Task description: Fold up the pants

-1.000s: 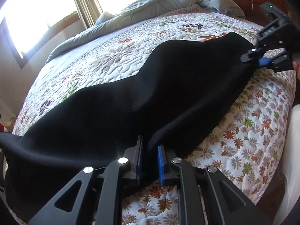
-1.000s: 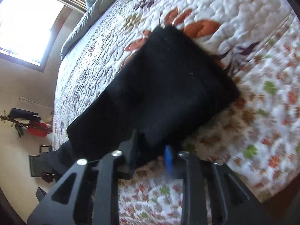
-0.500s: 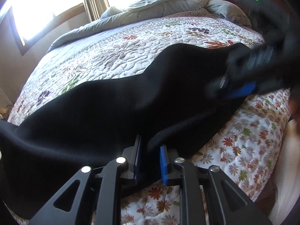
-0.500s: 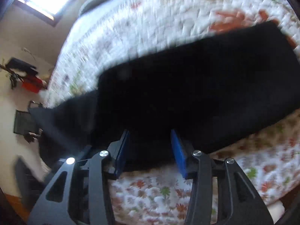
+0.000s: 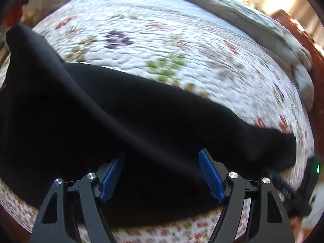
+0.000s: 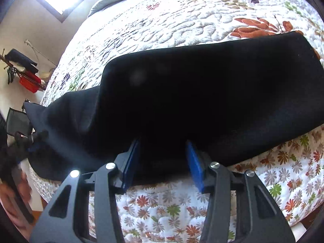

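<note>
Now my left hand-held gripper (image 5: 162, 175) points steeply down over the black pants (image 5: 141, 121), jaws opening wide, blue pads (image 5: 210, 175) clear of the cloth though fabric lies between them. A sec ago it was pinched shut on the pants' near edge; it has since let go and rolled, so the view swung round. Right hand-held gripper (image 6: 164, 162) also tilts down, jaws partly open, pants edge between the pads, not pressed afaict. Pants lie on the floral quilt (image 6: 182, 20) of the bed, near its front edge.
</note>
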Demonstrator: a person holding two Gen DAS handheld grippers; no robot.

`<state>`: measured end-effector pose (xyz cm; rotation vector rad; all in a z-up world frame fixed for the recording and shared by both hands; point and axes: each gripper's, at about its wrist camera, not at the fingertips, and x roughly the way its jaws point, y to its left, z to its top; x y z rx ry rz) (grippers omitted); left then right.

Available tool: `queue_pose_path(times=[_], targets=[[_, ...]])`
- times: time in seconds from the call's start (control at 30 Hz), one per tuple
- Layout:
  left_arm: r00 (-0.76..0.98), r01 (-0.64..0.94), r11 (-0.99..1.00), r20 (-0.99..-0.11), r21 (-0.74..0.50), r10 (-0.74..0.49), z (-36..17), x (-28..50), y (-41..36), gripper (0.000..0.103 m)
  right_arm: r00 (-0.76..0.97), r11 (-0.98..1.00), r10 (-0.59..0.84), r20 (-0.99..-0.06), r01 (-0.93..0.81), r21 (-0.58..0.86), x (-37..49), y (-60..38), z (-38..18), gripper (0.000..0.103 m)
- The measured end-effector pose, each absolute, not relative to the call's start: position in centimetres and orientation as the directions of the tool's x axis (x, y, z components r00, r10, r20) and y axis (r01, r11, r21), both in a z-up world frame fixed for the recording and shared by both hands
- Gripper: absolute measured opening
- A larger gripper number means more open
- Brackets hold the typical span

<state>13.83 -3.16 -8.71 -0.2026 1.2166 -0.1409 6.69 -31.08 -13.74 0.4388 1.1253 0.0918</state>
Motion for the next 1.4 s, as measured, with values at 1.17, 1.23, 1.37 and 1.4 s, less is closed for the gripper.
queue_pose_path(times=[1.17,1.23,1.37,1.4], targets=[[0.548,-0.242,0.843,-0.785,-0.48,-0.29,-10.6,4.4,9.5,0.045,0.318,0.951,0.308,-0.897,-0.093,0.294,6.5,-26.2,-14.2,0.061],[0.536,-0.284,0.807,-0.784,-0.517,-0.313,-11.0,5.2,12.1,0.051,0.32,0.947,0.32,-0.892,-0.086,0.309,6.4,-26.6,-14.2,0.061],[0.556,-0.394,0.723,-0.773,-0.568,-0.305,-11.4,6.0,16.8,0.052,0.33,0.95,0.312,-0.891,-0.091,0.299,6.0,-26.2,-14.0,0.062],[0.563,-0.413,0.713,-0.774,-0.567,-0.289,-11.2,6.1,17.7,0.053,0.332,0.951,0.31,-0.891,-0.093,0.296,6.0,-26.1,-14.0,0.062]])
